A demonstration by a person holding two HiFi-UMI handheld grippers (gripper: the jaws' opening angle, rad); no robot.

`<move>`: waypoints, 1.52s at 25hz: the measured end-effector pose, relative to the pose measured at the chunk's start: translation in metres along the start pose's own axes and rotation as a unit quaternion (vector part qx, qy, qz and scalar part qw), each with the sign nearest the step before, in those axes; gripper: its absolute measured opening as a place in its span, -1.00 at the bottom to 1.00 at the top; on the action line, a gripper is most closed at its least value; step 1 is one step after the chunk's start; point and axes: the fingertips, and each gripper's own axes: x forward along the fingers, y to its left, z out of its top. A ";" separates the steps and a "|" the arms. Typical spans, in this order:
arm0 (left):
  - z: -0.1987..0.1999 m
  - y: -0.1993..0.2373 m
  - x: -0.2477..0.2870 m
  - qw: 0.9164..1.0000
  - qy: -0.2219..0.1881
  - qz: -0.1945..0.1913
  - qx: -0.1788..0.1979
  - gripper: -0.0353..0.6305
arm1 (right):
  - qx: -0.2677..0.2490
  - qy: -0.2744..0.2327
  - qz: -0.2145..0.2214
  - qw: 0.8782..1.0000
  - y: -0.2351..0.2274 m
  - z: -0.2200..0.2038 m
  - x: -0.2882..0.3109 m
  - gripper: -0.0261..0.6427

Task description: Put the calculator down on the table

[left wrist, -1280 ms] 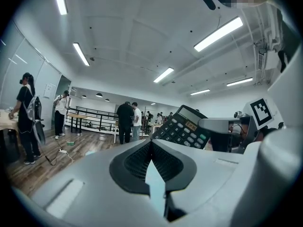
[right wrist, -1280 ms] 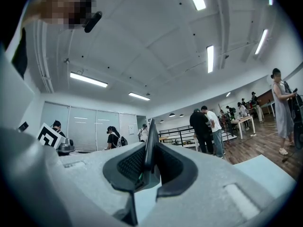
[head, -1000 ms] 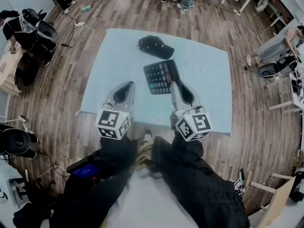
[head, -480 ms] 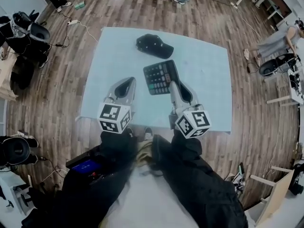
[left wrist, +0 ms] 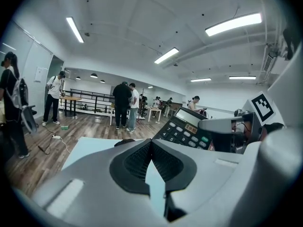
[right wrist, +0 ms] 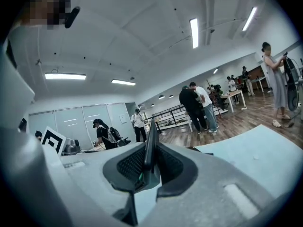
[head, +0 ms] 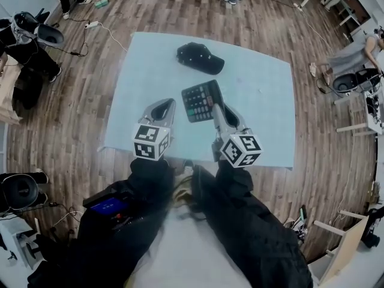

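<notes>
Calculator (head: pixel 203 100) hangs tilted above the pale blue table (head: pixel 264 101), gripped by its near edge in the right gripper (head: pixel 219 114), whose jaws are pressed onto the thin edge. The left gripper (head: pixel 163 109) is just beside it, jaws together with nothing between them. A black cap (head: pixel 200 58) lies further back. By my reading the setting-down is not yet done: the calculator needs lowering flat onto the table, then letting go
</notes>
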 end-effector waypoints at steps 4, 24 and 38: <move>-0.027 0.012 0.002 0.999 0.031 0.009 -0.016 -0.89 | 0.017 0.032 -0.001 0.999 -0.005 -0.025 0.012 -0.76; -0.161 0.030 0.040 0.980 0.190 -0.011 -0.059 -0.89 | 0.112 0.152 -0.060 0.980 -0.064 -0.170 0.046 -0.76; -0.232 0.026 0.044 0.958 0.272 -0.024 -0.087 -0.89 | 0.179 0.196 -0.080 0.961 -0.086 -0.261 0.059 -0.76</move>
